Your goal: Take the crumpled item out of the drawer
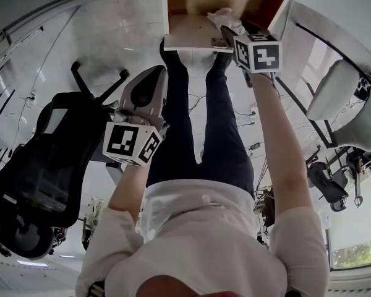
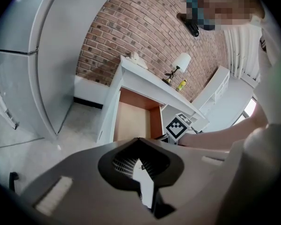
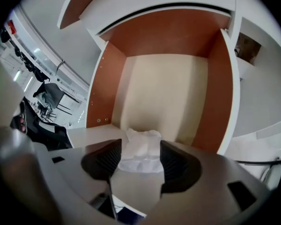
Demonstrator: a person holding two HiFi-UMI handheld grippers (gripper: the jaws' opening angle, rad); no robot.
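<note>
The crumpled item (image 1: 226,18) is a wad of white paper at the front right of the open drawer (image 1: 185,33), a white unit with a tan bottom and brown sides. My right gripper (image 1: 227,30) reaches to it at arm's length. In the right gripper view the paper (image 3: 140,146) fills the gap between the jaws of the right gripper (image 3: 139,159), just over the front edge of the drawer (image 3: 164,93). My left gripper (image 1: 156,73) hangs by my left thigh, away from the drawer. Its own view shows the left gripper (image 2: 139,159) with jaws together and nothing held.
A black office chair (image 1: 43,166) stands at the left and a white chair (image 1: 346,98) at the right. Cables (image 1: 253,147) lie on the floor by my legs. A white desk with a lamp (image 2: 180,62) stands above the drawer, against a brick wall (image 2: 145,27).
</note>
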